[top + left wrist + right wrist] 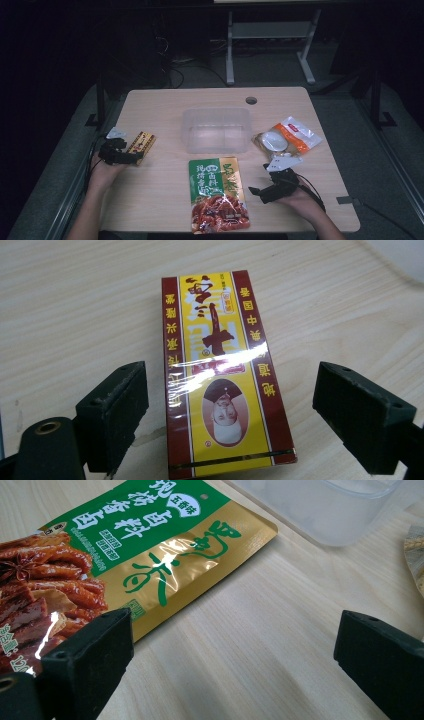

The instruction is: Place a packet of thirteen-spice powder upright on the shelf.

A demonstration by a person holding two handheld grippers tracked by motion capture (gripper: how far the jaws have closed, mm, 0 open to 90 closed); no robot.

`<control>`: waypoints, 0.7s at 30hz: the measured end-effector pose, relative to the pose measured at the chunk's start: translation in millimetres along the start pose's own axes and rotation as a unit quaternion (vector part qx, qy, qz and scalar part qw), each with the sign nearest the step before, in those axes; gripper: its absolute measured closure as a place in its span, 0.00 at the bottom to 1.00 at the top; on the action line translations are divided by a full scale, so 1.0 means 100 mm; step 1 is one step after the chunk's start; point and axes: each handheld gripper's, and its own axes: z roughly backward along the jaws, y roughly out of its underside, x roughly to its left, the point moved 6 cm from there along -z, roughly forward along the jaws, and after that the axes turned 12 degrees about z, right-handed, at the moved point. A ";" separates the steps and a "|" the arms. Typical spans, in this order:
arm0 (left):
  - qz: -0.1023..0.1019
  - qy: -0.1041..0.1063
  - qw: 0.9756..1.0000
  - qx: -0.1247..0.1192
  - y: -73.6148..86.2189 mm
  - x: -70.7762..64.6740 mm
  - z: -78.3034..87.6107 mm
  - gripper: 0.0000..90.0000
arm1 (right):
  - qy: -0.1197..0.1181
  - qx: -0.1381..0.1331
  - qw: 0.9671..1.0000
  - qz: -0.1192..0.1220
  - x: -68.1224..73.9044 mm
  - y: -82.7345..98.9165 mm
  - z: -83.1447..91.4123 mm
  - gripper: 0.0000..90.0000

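Your left claw (230,415) stands wide open with nothing in its grip: its two black jaws sit apart on either side of the flat red-and-yellow printed carton wrapped in clear film (225,375), and neither jaw touches it. That carton lies flat on the pale wooden worktop (75,305), its near end between the jaws and its far end pointing away from you. In the high view the left claw (131,157) hovers at the left edge of the worktop, right over the near end of the carton (143,142), with a small silvery packet (116,133) just beside it toward the back; what that packet holds is too small to tell. Your right claw (232,662) is also spread wide and empty, low over bare wood, with the glossy green-and-gold food pouch printed with red braised meat (120,555) just beside its left jaw, possibly a little under that jaw's edge. In the high view the right claw (261,192) sits near the front right, the pouch (218,194) lying flat to its left. Behind the pouch stands the clear rectangular plastic tub (216,130), and to the right of that tub lies a clear bag with an orange-and-white label (287,137).
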 end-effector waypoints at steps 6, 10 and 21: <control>0.002 -0.004 1.000 0.029 0.09 0.02 -0.09 0.19 | -0.004 -0.001 1.000 -0.001 0.01 0.00 0.00 0.03; 0.001 -0.013 0.999 0.035 0.11 0.03 -0.09 0.22 | -0.006 -0.002 1.000 0.001 0.01 0.00 0.00 0.03; 0.003 -0.016 0.999 0.049 0.15 0.04 -0.12 0.29 | -0.009 -0.004 1.000 0.000 0.02 -0.01 0.01 0.07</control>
